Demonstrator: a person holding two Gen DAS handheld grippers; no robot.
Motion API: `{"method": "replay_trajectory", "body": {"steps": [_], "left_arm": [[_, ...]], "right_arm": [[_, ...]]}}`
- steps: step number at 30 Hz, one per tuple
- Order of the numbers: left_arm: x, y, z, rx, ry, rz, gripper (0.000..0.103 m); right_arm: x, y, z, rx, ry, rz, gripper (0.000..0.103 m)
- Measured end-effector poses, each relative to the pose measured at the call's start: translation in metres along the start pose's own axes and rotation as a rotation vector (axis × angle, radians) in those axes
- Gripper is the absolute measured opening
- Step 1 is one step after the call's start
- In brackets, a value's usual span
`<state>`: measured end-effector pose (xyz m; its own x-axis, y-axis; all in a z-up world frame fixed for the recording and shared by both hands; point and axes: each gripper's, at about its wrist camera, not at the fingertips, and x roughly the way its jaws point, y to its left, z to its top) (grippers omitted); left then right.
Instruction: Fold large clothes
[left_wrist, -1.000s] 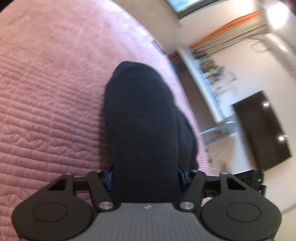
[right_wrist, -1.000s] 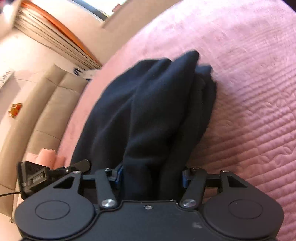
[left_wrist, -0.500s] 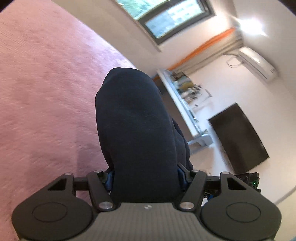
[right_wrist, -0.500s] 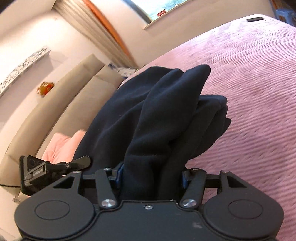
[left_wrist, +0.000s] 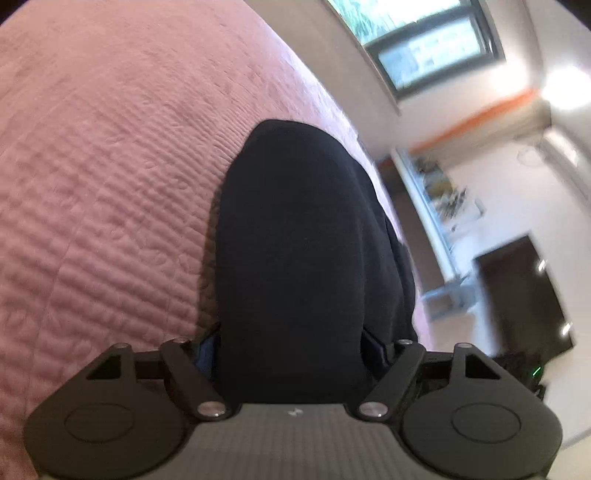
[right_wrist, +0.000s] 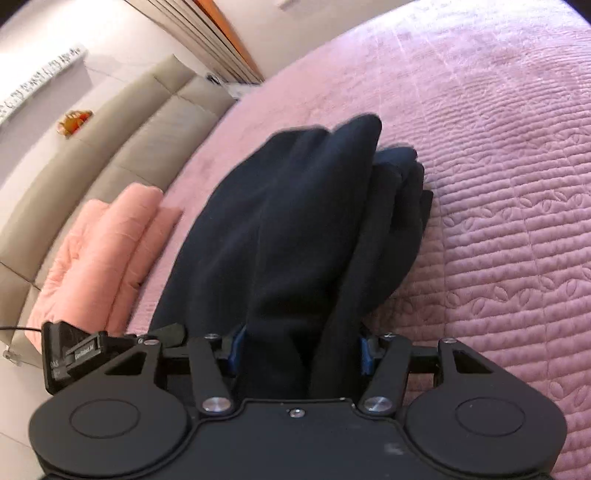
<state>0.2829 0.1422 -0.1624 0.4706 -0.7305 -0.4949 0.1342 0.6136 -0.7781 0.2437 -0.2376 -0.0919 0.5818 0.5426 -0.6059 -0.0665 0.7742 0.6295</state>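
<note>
A dark navy garment (left_wrist: 295, 251) is bunched thickly between the jaws of my left gripper (left_wrist: 291, 343), which is shut on it and holds it above the pink quilted bedspread (left_wrist: 103, 155). My right gripper (right_wrist: 299, 350) is shut on another bunch of the same navy garment (right_wrist: 295, 229), which drapes forward in several folds over the bedspread (right_wrist: 498, 184). The fabric hides both grippers' fingertips. The left gripper's body (right_wrist: 74, 354) shows at the lower left of the right wrist view.
A folded peach-pink item (right_wrist: 99, 243) lies on the bed by a beige padded headboard (right_wrist: 110, 140). Past the bed's edge stand a shelf with clutter (left_wrist: 436, 192), a dark TV (left_wrist: 524, 295) and a window (left_wrist: 424, 40).
Both grippers tilted up toward the room half a second ago and have now tipped back down toward the bedspread, still holding the navy garment.
</note>
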Motion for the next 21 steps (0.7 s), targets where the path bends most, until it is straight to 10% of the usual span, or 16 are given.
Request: {"method": "replay_trajectory", "body": {"steps": [9,13,17,21], "left_arm": [[-0.081,-0.062,-0.042,0.284,-0.283,0.207,0.075],[-0.103,-0.095,-0.059,0.332,-0.288,0.143,0.058],[-0.07,-0.11,-0.079,0.442,-0.185,0.209,0.013],[-0.063,-0.091,-0.106,0.43,-0.125,0.233,0.003]], "right_arm": [[-0.067,0.047,-0.034,-0.111,-0.212,-0.113,0.079],[-0.07,0.104,-0.049,-0.214,-0.256,-0.149,0.08],[-0.018,0.129,-0.058,-0.428,-0.161,-0.325,0.0],[-0.005,0.069,-0.079,-0.291,-0.04,-0.44,0.0]]}}
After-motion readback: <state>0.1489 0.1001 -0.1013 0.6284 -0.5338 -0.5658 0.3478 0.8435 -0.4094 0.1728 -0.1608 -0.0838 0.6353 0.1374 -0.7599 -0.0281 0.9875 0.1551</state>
